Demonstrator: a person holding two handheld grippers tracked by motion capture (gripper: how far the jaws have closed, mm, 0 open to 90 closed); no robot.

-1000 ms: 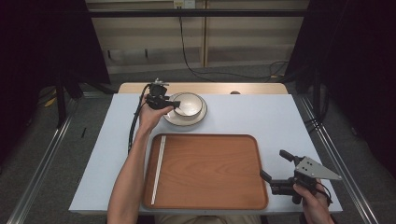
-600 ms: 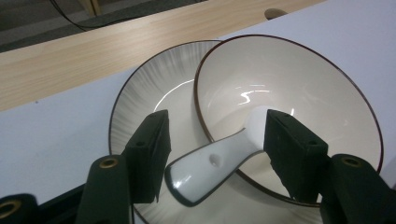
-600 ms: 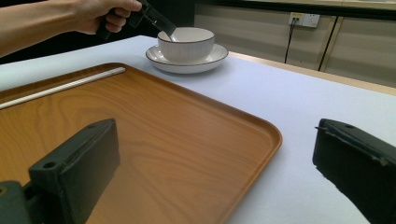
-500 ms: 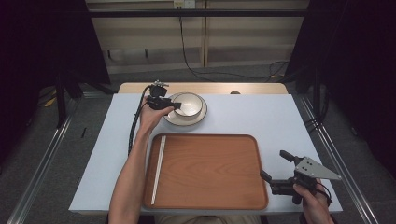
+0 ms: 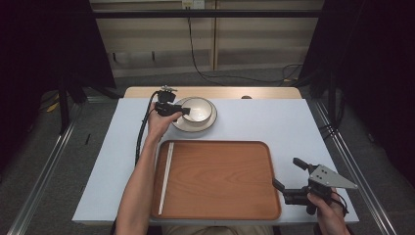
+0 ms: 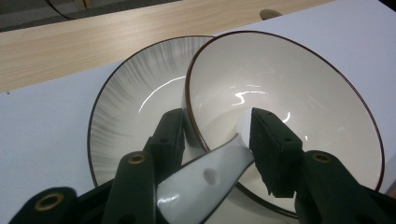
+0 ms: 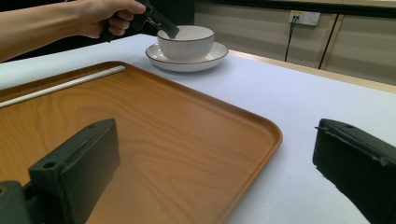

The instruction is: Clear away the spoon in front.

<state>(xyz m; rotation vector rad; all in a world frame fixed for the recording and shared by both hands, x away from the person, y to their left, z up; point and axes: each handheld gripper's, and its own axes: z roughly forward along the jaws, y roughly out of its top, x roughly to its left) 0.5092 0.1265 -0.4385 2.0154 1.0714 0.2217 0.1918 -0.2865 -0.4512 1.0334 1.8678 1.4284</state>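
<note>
Bowl (image 6: 289,93) and plate (image 6: 135,98) — glossy glazed ceramic, plate finely streaked grey. Spoon (image 6: 205,179): glossy white. Tray (image 5: 220,176), lower centre — smooth wood-grain, satin. Table cover (image 5: 293,122): matt, pale. Gripper pads (image 6: 275,149): matt black.

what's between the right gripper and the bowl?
In the high view, the wooden tray and then bare white table cover lie between the right gripper and the bowl.

Bowl (image 5: 198,108): cream inside, dark rim, upright on striped grey plate (image 5: 208,123) at table's far edge. White ceramic spoon (image 6: 205,179) w/ small hole in handle leans over bowl's rim. Wooden tray (image 5: 218,178) near front, white chopsticks (image 5: 165,177) along its left edge.
</note>
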